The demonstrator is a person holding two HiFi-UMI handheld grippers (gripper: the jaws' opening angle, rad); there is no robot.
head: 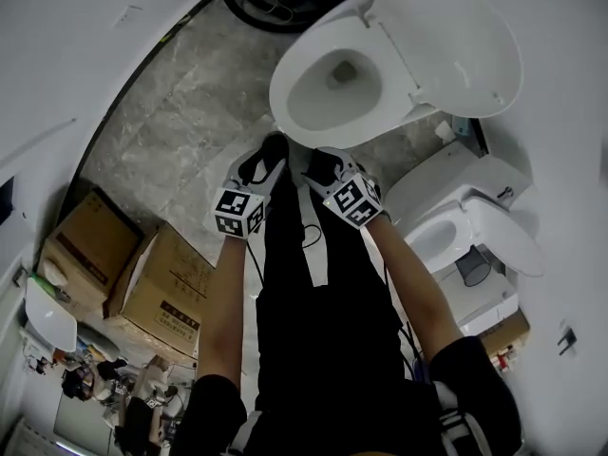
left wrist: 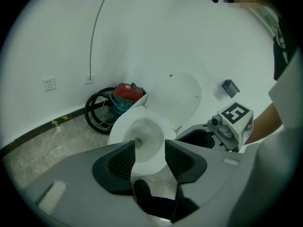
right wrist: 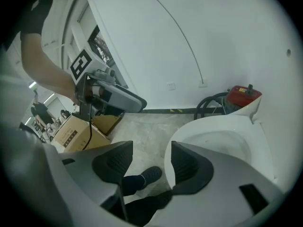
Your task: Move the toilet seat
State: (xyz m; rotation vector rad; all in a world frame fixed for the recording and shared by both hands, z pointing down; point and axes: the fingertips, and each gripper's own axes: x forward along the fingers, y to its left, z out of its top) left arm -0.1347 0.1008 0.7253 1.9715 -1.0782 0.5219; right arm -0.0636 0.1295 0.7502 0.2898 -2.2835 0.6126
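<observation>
Evidently, the person is standing right at the front of the toilet bowl [head: 285,103], holding both grippers side by side in the middle of the head view and aiming them down toward the rim, likely lining up a reach. The toilet seat [head: 446,46] is leaning back, raised, in the upper right of that frame, probably waiting to be lowered. The left gripper [left wrist: 150,155] and right gripper [right wrist: 150,161] are both gaping, gripping nothing; only bowl, floor and a shoe [right wrist: 151,173] are showing between the pads.

Toilet [head: 302,112] glossy white, smooth; floor [head: 171,131] mottled grey stone tile; boxes [head: 171,293] matt brown cardboard; fingers [left wrist: 120,162] ribbed matt black.
</observation>
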